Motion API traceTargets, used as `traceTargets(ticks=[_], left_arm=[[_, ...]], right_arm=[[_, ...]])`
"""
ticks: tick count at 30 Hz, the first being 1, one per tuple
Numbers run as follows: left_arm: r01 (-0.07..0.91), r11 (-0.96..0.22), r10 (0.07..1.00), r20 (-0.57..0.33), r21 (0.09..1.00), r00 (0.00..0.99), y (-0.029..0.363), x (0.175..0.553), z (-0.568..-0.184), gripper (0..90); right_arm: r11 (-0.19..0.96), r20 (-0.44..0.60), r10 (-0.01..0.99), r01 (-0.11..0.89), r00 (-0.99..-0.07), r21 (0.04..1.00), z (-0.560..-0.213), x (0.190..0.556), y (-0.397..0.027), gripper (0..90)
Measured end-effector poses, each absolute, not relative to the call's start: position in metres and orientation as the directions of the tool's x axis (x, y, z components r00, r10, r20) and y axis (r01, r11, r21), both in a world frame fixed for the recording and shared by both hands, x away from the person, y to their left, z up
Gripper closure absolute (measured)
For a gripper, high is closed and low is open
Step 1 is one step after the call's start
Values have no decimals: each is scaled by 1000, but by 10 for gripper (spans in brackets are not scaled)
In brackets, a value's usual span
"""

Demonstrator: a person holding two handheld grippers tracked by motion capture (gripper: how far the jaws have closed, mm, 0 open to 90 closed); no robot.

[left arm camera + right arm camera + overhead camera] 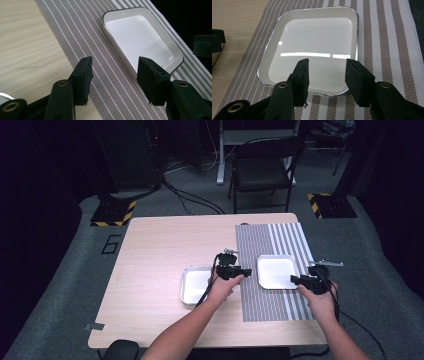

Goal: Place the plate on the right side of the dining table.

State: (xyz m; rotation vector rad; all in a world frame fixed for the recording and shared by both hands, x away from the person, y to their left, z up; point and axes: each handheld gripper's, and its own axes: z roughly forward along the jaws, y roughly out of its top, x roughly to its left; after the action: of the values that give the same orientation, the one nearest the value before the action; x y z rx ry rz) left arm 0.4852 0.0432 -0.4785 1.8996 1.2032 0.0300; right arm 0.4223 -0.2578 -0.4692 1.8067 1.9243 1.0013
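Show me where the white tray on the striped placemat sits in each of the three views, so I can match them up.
High view: the white tray lies right of centre, between the two grippers.
Left gripper view: it lies upper right, beyond the right-hand jaw.
Right gripper view: it lies in the centre, just beyond both jaws.
Shared landmark: the striped placemat under the tray, its edge meeting the bare wooden table.

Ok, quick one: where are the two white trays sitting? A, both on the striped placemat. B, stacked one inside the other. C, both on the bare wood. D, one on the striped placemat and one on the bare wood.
D: in the high view the right tray lies on the striped placemat, while the left tray sits apart from it on the bare wooden table.
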Motion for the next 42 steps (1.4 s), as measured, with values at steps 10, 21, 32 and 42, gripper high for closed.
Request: traceTargets(ticks=[10, 21, 32, 42], left_arm=[[704, -144, 752, -385, 696, 535, 72, 480, -463, 450], [688, -136, 768, -363, 713, 528, 108, 474, -450, 444], [683, -93, 790, -364, 725, 493, 149, 465, -448, 444], [672, -83, 813, -340, 736, 473, 183, 452, -449, 440]], right_arm=[[10, 193, 960, 713, -203, 701, -456, 409, -244, 529], [33, 200, 949, 711, -242, 702, -445, 398, -230, 518], [62, 212, 932, 704, -294, 708, -443, 391, -210, 516], [86, 217, 918, 702, -331, 707, -445, 389, -195, 514]])
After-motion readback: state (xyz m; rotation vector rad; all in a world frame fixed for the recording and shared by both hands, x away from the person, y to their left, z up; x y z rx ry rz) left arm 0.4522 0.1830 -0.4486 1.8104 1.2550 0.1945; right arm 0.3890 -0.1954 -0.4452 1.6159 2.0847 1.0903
